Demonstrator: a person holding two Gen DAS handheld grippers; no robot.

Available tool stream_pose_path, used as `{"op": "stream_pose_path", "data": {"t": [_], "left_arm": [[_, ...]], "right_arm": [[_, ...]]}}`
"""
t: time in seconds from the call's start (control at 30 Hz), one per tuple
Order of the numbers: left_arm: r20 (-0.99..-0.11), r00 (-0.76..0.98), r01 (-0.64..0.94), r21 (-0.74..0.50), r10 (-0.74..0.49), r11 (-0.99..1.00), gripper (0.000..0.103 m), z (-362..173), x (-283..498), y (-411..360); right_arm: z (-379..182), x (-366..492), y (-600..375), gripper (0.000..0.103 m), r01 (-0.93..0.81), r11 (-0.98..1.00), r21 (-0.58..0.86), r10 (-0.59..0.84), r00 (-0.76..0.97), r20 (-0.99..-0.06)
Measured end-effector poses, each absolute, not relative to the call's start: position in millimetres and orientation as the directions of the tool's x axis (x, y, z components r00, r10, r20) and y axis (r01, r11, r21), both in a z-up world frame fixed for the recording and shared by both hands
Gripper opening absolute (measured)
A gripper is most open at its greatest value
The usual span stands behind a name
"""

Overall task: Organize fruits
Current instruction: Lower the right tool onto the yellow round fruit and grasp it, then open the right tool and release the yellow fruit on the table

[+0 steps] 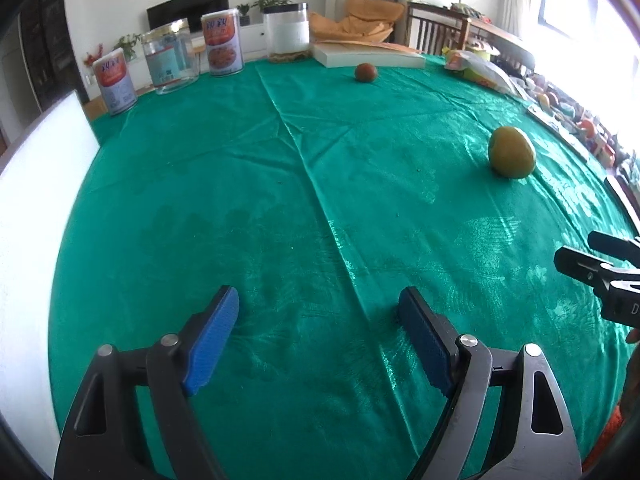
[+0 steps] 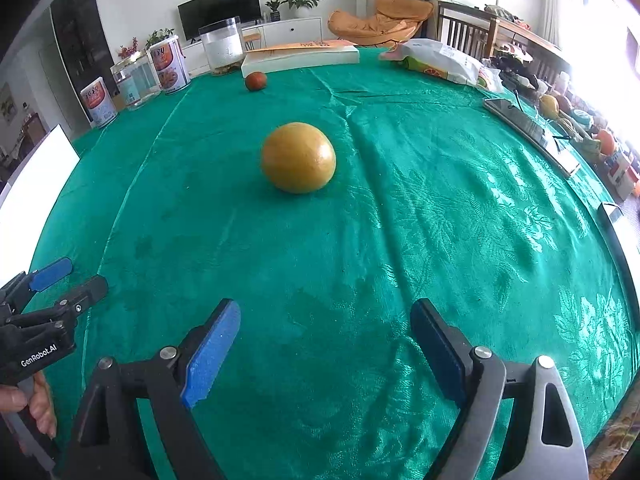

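The left gripper [image 1: 319, 316] and right gripper [image 2: 325, 326] are both spread wide and hold nothing. Straight ahead of the right one sits the yellow fruit [image 2: 298, 157]. Far behind it lies the red fruit [image 2: 255, 81]. Nothing looks sorted yet.
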State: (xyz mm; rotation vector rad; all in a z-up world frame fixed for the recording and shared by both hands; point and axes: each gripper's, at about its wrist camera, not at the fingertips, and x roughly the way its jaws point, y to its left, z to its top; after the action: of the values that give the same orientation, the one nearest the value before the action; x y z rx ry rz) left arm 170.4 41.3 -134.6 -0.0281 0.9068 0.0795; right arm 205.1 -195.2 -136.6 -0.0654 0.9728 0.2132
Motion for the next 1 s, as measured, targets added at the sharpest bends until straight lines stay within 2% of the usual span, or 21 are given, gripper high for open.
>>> {"op": "stream_pose_path", "data": {"t": [0.33, 0.57, 0.63, 0.7, 0.87, 0.9, 1.0], "left_arm": [[-0.796, 0.602, -0.102, 0.003, 0.064, 0.995, 0.091, -137, 175, 44], [-0.796, 0.602, -0.104, 0.002, 0.064, 0.995, 0.092, -138, 175, 45], [-0.796, 0.602, -0.104, 0.001, 0.064, 0.995, 0.092, -138, 175, 45], [-0.796, 0.602, -0.104, 0.002, 0.064, 0.995, 0.092, -138, 176, 45], [-0.796, 0.602, -0.104, 0.002, 0.065, 0.995, 0.092, -138, 176, 45], [-0.796, 0.602, -0.104, 0.002, 0.064, 0.995, 0.092, -138, 176, 45], [-0.796, 0.602, -0.104, 0.002, 0.064, 0.995, 0.092, -138, 176, 45]], "right_arm": [[-138, 208, -209, 0.087, -0.176, 0.978, 0.109, 0.189, 0.541, -0.819], [-133, 237, -225, 0.086, -0.137, 0.910, 0.392, 0.393, 0.590, -0.705], [-136, 255, -221, 0.074, -0.122, 0.890, 0.439, 0.421, 0.588, -0.691], [-138, 272, -214, 0.069, -0.114, 0.873, 0.475, 0.445, 0.587, -0.677], [-146, 296, -215, 0.062, -0.011, 0.814, 0.581, 0.466, 0.610, -0.641], [-147, 299, -216, 0.053, 0.001, 0.807, 0.591, 0.468, 0.609, -0.640], [-144, 305, -212, 0.053, -0.014, 0.819, 0.573, 0.466, 0.600, -0.650]]}}
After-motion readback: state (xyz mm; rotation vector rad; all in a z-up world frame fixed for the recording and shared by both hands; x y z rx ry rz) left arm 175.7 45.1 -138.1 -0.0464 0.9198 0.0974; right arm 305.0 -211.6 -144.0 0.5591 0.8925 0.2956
